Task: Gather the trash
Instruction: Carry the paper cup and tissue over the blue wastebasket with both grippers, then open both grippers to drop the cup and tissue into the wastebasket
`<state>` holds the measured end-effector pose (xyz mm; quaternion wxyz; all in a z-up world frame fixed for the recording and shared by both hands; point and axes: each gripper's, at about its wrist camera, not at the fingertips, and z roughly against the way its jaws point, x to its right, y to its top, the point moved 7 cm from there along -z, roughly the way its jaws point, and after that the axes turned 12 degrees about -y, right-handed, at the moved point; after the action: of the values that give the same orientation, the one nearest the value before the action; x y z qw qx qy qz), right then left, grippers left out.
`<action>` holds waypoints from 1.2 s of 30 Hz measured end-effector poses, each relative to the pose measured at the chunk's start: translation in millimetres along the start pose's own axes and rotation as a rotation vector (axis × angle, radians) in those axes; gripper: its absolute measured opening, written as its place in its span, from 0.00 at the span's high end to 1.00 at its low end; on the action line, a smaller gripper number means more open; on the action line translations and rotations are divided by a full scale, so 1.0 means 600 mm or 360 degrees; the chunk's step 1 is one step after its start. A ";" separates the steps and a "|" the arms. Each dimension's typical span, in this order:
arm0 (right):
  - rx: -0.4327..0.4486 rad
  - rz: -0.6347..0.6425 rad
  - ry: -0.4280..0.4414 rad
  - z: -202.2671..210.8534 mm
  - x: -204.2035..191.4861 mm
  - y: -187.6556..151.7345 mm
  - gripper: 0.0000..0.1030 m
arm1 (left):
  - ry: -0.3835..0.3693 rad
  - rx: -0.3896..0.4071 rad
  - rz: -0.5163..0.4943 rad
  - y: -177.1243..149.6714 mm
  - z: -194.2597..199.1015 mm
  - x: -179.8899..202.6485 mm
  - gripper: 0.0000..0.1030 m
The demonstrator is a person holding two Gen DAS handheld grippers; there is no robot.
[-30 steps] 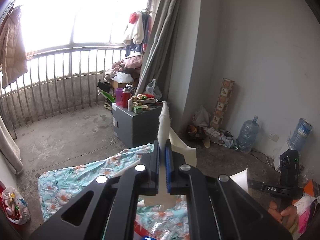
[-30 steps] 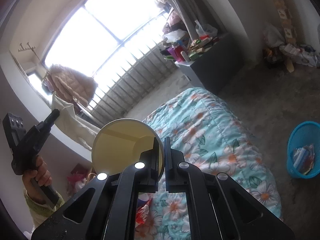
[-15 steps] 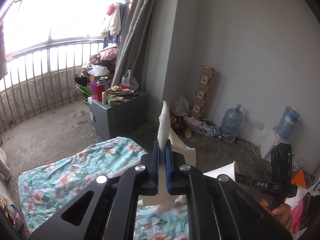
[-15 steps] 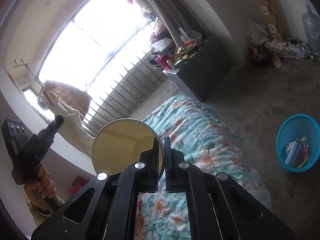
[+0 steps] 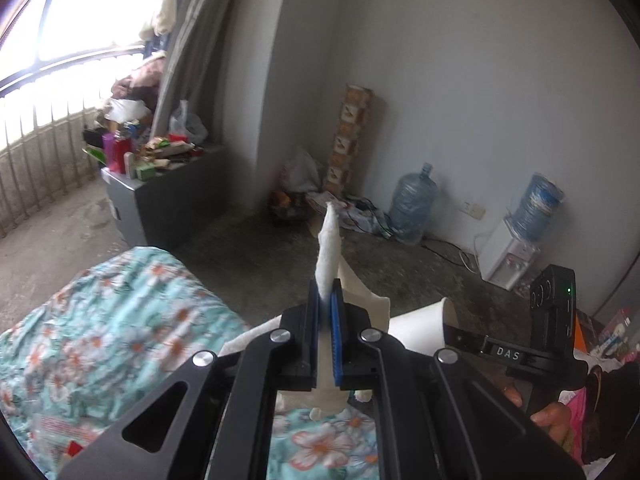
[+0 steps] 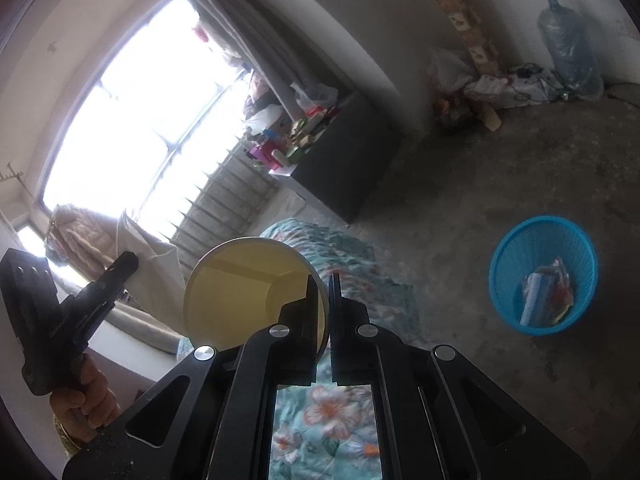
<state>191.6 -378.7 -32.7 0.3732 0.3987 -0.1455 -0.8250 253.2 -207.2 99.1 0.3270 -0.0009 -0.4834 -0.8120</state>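
Grey cabinet (image 5: 168,204) w/ cluttered top stands on bare concrete floor (image 6: 500,176), in front of a pale wall (image 5: 460,80). Left of cabinet: big barred window (image 5: 60,60), v. bright daylight. Curtain (image 5: 188,40) hangs just behind it. Right of cabinet, along wall: probably two water jugs.
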 end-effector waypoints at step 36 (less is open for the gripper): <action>-0.0391 -0.0802 -0.0766 -0.196 0.522 -0.067 0.47 | -0.0123 -0.0745 0.0247 -0.191 -0.604 0.077 0.51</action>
<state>135.1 -574.1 -301.3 0.1586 0.1687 -0.0262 -0.9725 269.7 -479.9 -169.4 0.3606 -0.1448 -0.2926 -0.8737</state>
